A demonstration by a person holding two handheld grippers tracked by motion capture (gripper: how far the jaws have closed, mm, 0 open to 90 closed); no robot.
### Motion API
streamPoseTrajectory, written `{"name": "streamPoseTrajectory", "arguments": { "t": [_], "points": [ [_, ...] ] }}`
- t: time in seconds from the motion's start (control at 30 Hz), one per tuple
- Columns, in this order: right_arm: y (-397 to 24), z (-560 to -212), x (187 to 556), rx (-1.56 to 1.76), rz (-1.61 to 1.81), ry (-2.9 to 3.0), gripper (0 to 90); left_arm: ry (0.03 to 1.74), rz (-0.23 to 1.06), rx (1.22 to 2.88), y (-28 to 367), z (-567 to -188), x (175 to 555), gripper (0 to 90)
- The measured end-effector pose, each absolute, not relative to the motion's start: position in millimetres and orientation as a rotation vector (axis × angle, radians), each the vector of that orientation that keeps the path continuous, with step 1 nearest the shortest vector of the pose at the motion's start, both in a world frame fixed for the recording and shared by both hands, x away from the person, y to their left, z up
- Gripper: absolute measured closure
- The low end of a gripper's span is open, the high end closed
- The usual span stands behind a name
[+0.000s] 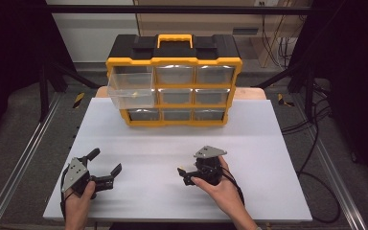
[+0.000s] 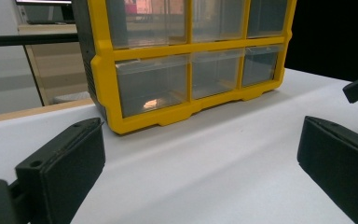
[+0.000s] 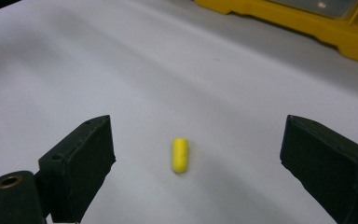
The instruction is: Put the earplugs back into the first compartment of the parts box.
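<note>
Right gripper (image 3: 196, 163) of mine hovered wide open over the small yellow capsule (image 3: 180, 155) lying ungrasped on the white table (image 1: 268, 143), my left gripper (image 1: 106, 168) idled open, and the organizer's (image 1: 174, 86) pulled-out top-left drawer (image 1: 130, 90) awaited it, so I judged pickup and drop remained.

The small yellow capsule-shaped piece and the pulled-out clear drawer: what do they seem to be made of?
Small yellow capsule-shaped piece: probably plastic, uniformly coloured, dull sheen, rounded ends. Pulled-out clear drawer: likely transparent rigid plastic, glossy, since the contents show through its walls.
</note>
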State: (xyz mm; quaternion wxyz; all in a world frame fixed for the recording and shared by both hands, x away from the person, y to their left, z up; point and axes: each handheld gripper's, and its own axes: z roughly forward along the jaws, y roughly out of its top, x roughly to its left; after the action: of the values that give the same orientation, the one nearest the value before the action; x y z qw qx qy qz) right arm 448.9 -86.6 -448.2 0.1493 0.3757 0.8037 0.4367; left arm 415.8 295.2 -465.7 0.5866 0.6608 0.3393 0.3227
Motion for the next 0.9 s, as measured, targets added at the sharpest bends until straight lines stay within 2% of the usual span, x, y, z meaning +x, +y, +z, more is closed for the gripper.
{"name": "streamPoseTrajectory", "arguments": {
  "t": [0.27, 0.53, 0.67, 0.9],
  "points": [
    [-79.6, -459.9, 449.0, 1.096, 1.219, 2.355, 9.7, 0.788, 0.753, 1.544, 294.6, -465.7, 415.3, 0.4],
    [-77.4, -458.0, 450.7, 1.097, 1.220, 2.365, 26.1, 0.780, 0.757, 1.555, 292.7, -465.5, 415.7, 0.5],
    [-79.4, -458.9, 454.4, 1.123, 1.230, 2.365, 38.6, 0.781, 0.755, 1.554, 293.0, -465.6, 415.8, 0.5],
    [-77.0, -461.2, 455.1, 1.142, 1.216, 2.378, 44.3, 0.780, 0.752, 1.555, 292.5, -465.6, 415.9, 0.5]
  ]
}}
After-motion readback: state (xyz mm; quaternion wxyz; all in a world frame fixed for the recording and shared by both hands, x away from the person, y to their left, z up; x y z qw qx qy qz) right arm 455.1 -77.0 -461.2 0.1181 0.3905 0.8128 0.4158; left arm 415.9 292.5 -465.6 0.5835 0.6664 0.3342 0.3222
